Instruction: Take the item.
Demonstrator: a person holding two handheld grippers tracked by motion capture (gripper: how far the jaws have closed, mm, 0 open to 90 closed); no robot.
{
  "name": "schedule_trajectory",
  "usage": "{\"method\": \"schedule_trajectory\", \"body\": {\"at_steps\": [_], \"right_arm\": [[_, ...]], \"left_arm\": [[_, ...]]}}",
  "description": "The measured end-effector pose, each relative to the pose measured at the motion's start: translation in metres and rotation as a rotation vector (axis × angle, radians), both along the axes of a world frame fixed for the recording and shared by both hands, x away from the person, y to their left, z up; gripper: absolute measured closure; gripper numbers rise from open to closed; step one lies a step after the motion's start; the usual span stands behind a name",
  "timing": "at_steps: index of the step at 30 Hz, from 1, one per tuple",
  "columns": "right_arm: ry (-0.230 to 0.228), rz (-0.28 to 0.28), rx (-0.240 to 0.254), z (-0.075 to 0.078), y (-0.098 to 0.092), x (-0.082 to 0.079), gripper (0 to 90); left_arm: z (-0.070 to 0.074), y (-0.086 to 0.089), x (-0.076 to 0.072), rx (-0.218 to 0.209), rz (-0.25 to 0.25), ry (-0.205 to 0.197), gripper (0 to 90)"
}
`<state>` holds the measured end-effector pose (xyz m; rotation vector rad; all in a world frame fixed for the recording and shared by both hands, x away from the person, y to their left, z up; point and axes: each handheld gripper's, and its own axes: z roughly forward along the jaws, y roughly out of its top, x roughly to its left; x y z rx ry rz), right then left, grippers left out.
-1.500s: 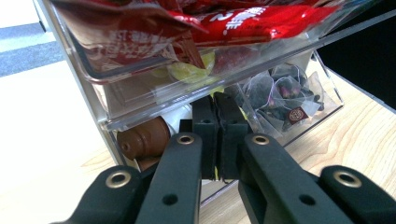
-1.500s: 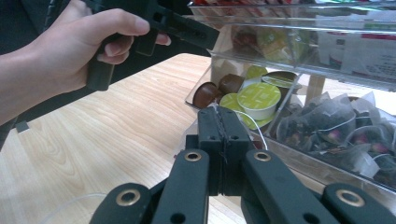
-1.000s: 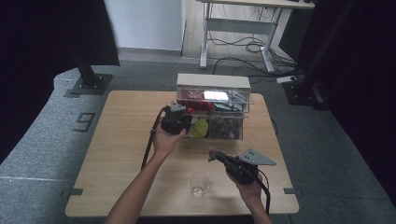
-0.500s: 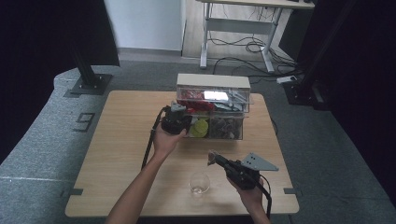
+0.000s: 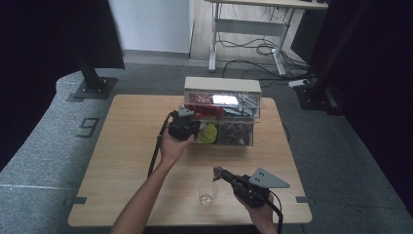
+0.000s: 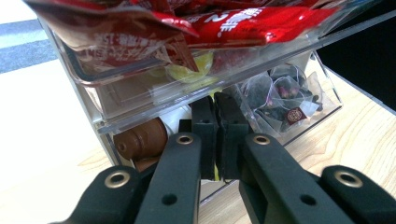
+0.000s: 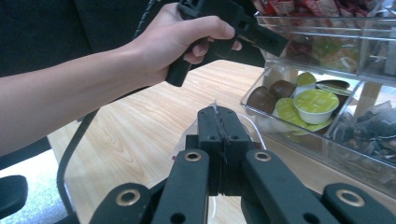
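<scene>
A: What are the left tongs (image 5: 191,127) doing?

B: They sit pressed together at the front of the clear plastic organizer (image 5: 221,100), at the edge of its lower drawer (image 6: 299,119). In the left gripper view the two black jaws meet with almost no gap, and I can't tell whether anything thin is pinched between them.

A: And what is that box like?

B: Transparent, hard and glossy, with a pale flat top. The upper tray holds crinkled red foil sachets (image 6: 243,23). Below are round coffee capsules, brown (image 7: 261,98) and lime-green with flat printed lids (image 7: 316,103), and beside them see-through pyramid tea bags (image 6: 285,95) with dark leaves inside.

A: The right tongs (image 5: 216,173)?

B: Closed as well, jaw against jaw, held just above the rim of a small clear glass (image 5: 207,192). The glass stands on the surface near the front edge, well apart from the organizer. In the right gripper view a thin clear film seems to sit right at the jaw tips, but it is too faint to name.

A: The surface itself?

B: A rectangular light wooden surface (image 5: 122,146) with a fine straight grain and rounded corners. A black cable (image 5: 155,153) trails across it from the left gripper.

A: And the room?

B: Grey carpet (image 5: 44,161) all round, with a dark marking like a 9 (image 5: 87,127) beside the surface, black stands, and a white metal desk frame (image 5: 248,29) behind with loose cables under it.
</scene>
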<state>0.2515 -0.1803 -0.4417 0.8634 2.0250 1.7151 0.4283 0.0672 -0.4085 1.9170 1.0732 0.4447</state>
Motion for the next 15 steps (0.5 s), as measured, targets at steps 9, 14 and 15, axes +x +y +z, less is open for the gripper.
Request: {"method": "schedule_trajectory", "body": {"at_steps": [9, 14, 15], "right_arm": [[0.002, 0.029, -0.008, -0.0031, 0.0079, -0.0068, 88.8], [0.014, 0.038, -0.014, -0.0072, 0.0093, -0.0091, 88.7], [0.014, 0.038, -0.014, -0.0072, 0.0093, -0.0091, 88.7]], "left_arm": [[0.0013, -0.0014, -0.0011, -0.001, -0.005, -0.001, 87.2], [0.0018, -0.0019, -0.0005, -0.008, -0.004, 0.004, 87.1], [0.0017, -0.0020, -0.0004, -0.007, -0.004, 0.004, 87.1]]}}
